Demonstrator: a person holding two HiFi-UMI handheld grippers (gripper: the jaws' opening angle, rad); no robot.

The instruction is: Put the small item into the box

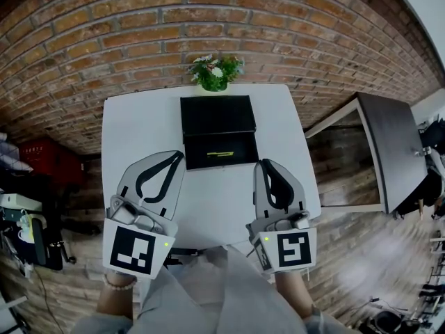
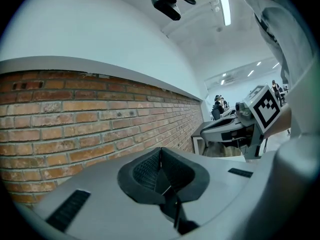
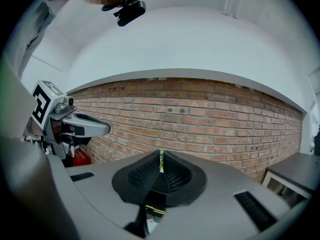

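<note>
A black box (image 1: 221,150) lies open on the white table (image 1: 139,124), its lid (image 1: 217,115) folded back toward the wall. A small yellow-green item (image 1: 220,154) rests inside the box's tray. My left gripper (image 1: 179,155) is held over the table's front left, its tips just left of the box, jaws shut with nothing between them (image 2: 160,151). My right gripper (image 1: 265,163) hovers at the front right, its tips near the box's right front corner, also shut and empty (image 3: 161,156). A sliver of the yellow-green item (image 3: 155,210) shows under the right jaws.
A small potted plant (image 1: 215,72) stands at the table's far edge against the brick wall (image 1: 139,40). A dark side table (image 1: 396,152) stands to the right. A red crate (image 1: 42,160) and clutter sit at the left.
</note>
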